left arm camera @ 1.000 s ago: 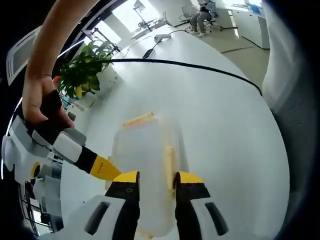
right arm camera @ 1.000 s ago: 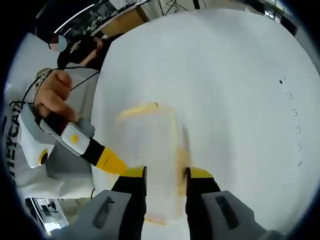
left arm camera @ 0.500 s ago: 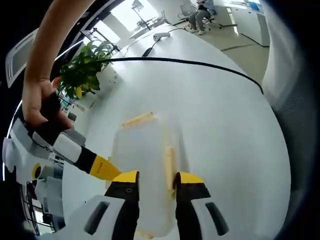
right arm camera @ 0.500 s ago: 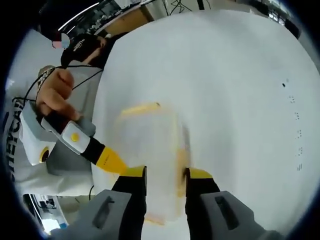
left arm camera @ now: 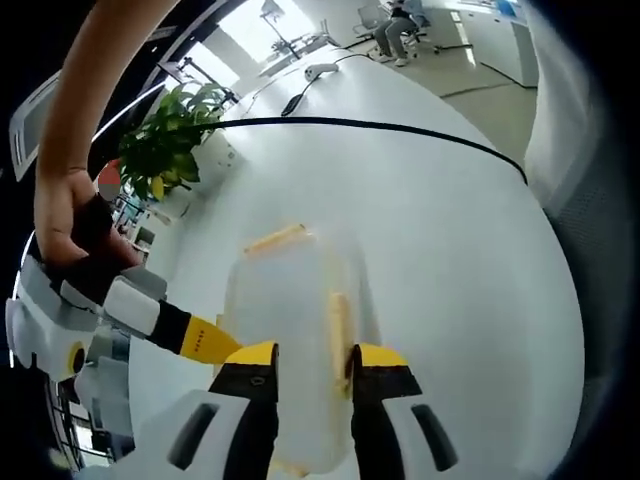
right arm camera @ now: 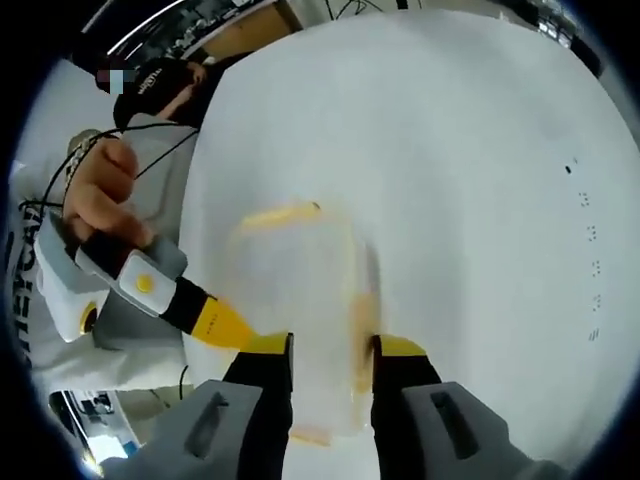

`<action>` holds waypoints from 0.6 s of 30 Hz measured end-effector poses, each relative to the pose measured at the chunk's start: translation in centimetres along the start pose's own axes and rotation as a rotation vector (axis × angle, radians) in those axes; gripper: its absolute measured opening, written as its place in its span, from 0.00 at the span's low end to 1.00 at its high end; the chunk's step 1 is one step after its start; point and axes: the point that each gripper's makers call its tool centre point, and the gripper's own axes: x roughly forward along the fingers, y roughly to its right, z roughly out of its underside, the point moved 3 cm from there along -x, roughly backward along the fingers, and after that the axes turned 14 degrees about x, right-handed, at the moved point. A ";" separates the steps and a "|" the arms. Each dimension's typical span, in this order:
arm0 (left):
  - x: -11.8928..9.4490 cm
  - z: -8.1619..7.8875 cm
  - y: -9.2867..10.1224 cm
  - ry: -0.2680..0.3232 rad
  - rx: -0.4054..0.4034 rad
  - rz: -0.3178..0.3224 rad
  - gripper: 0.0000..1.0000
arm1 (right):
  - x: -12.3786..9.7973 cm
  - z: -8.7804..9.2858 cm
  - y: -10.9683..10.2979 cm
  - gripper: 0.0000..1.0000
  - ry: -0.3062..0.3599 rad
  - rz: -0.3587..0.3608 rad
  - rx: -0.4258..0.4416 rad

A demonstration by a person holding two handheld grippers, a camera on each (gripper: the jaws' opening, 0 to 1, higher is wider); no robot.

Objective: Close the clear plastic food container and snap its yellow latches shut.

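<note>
Now both tongs, left tongs (left arm camera: 301, 357) and right tongs (right arm camera: 330, 347), clamped on clear plastic box with yellow latches (left arm camera: 290, 330) (right arm camera: 300, 300), resting on round white desk (left arm camera: 440, 220) (right arm camera: 470, 180).

Clear container (left arm camera: 290, 330), yellow latches (left arm camera: 338, 325); white table (left arm camera: 450, 250).

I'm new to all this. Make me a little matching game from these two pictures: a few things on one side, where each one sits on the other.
Things:
1. clear plastic food container
2. leafy green potted plant
3. thin black cable
4. long yellow latch

Places:
A. lies across the white table
B. between the left gripper jaws
C. beyond the table edge
D. on the container's side

Pairs: 1-B, 2-C, 3-A, 4-D
</note>
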 end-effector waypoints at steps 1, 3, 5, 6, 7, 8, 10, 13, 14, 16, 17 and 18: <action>0.1 0.0 0.1 -0.007 0.017 -0.004 0.20 | 0.0 0.0 0.0 0.23 -0.002 -0.003 -0.008; 0.0 0.0 0.0 -0.003 0.017 -0.005 0.20 | 0.0 0.1 0.0 0.23 0.000 -0.010 -0.016; 0.0 0.0 0.0 -0.004 0.015 -0.007 0.20 | 0.0 0.1 0.4 0.22 0.018 -0.035 -0.013; 0.1 0.0 0.0 -0.006 0.018 -0.006 0.20 | 0.0 0.1 0.5 0.22 0.030 -0.048 -0.003; 0.1 0.0 0.0 -0.008 0.013 -0.007 0.20 | 0.0 0.1 0.5 0.23 0.036 -0.053 0.016; 0.0 0.0 0.0 -0.009 0.012 -0.007 0.20 | 0.0 0.1 0.4 0.24 0.035 -0.048 0.009; 0.0 0.0 0.0 -0.009 0.011 -0.007 0.21 | -0.1 0.1 0.3 0.25 0.040 -0.038 0.012; 0.0 0.0 0.0 -0.008 0.011 -0.008 0.21 | -0.2 -0.1 0.1 0.28 0.038 -0.011 -0.006; 0.0 0.0 0.0 -0.007 0.008 -0.010 0.22 | -0.2 -0.1 0.1 0.29 0.039 -0.013 -0.007; -0.1 0.0 0.0 -0.001 0.015 -0.013 0.22 | -0.3 -0.1 0.2 0.30 0.052 -0.007 -0.003; -0.1 0.1 0.0 0.006 0.016 -0.011 0.22 | -0.4 0.0 0.2 0.30 0.061 -0.005 -0.004; -0.1 0.1 0.0 0.009 0.012 -0.010 0.22 | -0.4 0.0 0.1 0.30 0.072 -0.006 0.001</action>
